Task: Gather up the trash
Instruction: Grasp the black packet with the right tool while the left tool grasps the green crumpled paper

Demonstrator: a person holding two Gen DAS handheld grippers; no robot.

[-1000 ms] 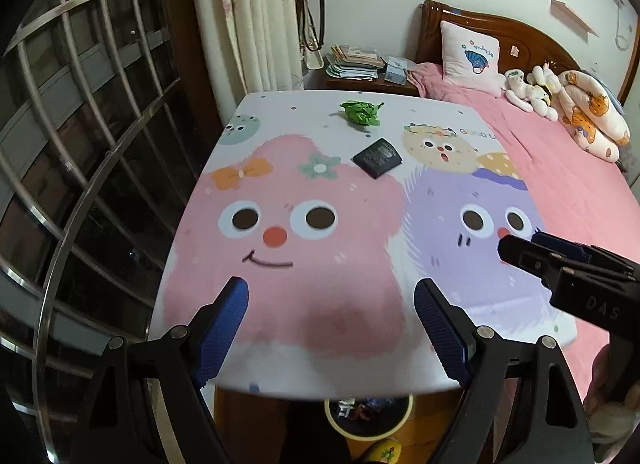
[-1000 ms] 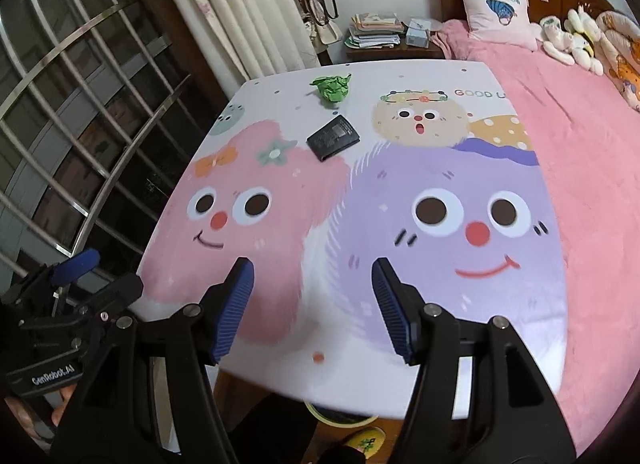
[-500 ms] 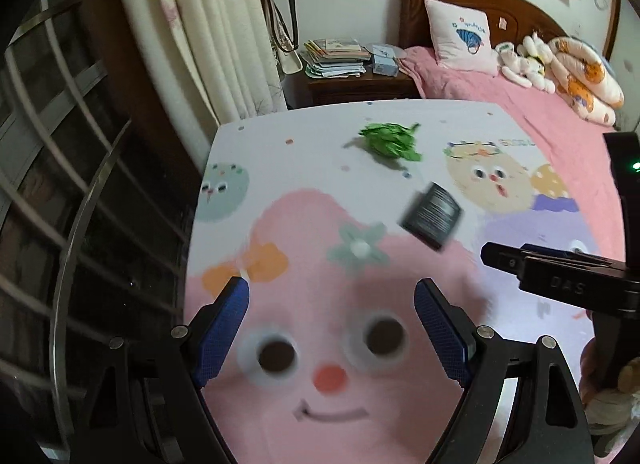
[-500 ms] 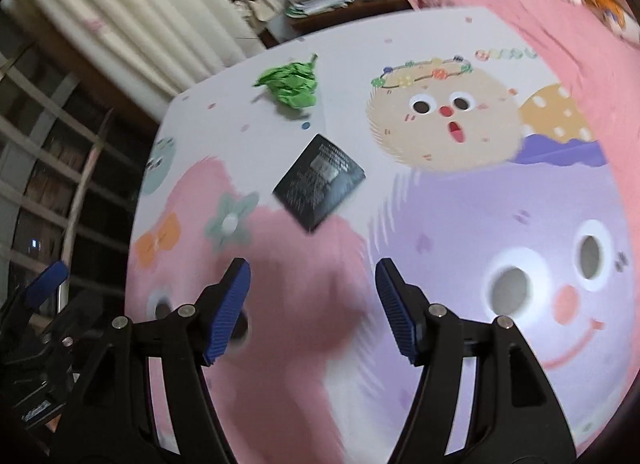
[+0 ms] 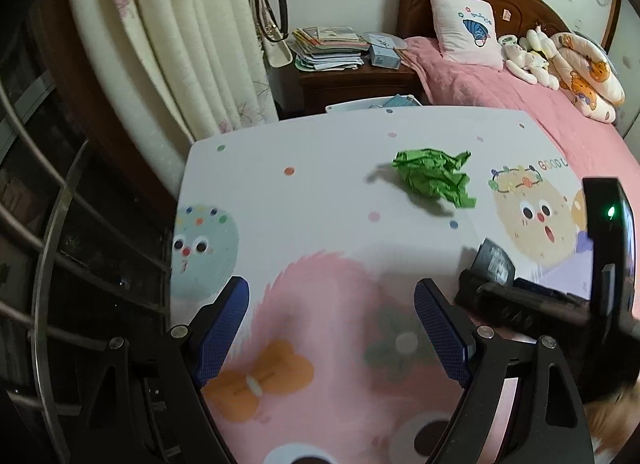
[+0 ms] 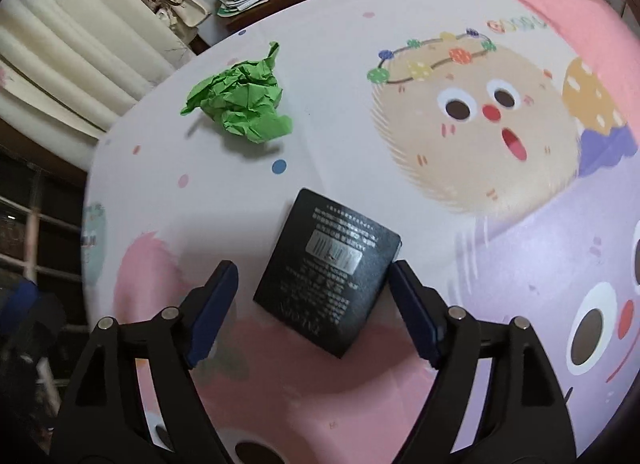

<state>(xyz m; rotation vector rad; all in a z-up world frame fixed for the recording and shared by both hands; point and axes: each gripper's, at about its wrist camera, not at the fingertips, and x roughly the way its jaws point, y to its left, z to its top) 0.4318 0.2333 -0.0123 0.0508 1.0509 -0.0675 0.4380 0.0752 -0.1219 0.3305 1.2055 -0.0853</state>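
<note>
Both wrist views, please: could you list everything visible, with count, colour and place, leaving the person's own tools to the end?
paper ball: 1, green, crumpled, far part of the table
packet: 1, black with a barcode, flat on the table between the right tool's fingers
table: 1, white top with pink, purple and beige cartoon faces
curtain: 1, cream, left of the table
nightstand: 1, dark wood, beyond the table
papers: 1 stack, mixed colours, on the nightstand
bed: 1, pink cover, right of the table
pillow: 1, pale pink, at the headboard
plush toys: several, white and orange, on the bed
left tool: 1, black with blue pads, open above the table
right tool: 1, black with blue pads, open around the packet
</note>
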